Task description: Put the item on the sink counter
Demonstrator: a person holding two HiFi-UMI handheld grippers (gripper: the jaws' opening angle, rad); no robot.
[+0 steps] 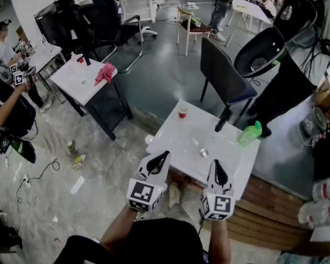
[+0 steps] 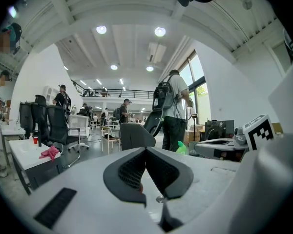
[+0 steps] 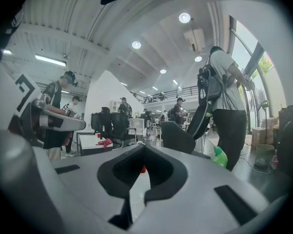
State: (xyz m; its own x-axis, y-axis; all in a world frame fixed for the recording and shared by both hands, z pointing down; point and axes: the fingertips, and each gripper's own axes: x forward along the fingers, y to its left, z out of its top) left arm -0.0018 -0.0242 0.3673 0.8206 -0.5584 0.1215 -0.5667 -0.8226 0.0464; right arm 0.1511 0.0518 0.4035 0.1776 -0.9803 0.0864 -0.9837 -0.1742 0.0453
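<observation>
The left gripper (image 2: 146, 149) has its fingers pressed together at the tips, with nothing between them. The right gripper (image 3: 144, 146) is the same: fingers together and empty. In each gripper view a bit of red shows through the gap behind the tips, from something beyond the gripper.

From the head view, the left gripper (image 1: 162, 157) and right gripper (image 1: 217, 165) hover side by side over the near edge of a white table (image 1: 176, 142), apart from each other and touching nothing.

Just ahead of them on the table lies a small metal thing (image 1: 204, 153). A red cup (image 1: 182, 112) stands near the far edge. A green bottle (image 1: 249, 133) sits tilted at the right corner. Which of these is the item I cannot tell; all are on the table, well clear of both grippers. A dark chair (image 1: 225, 78) stands behind the table.
</observation>
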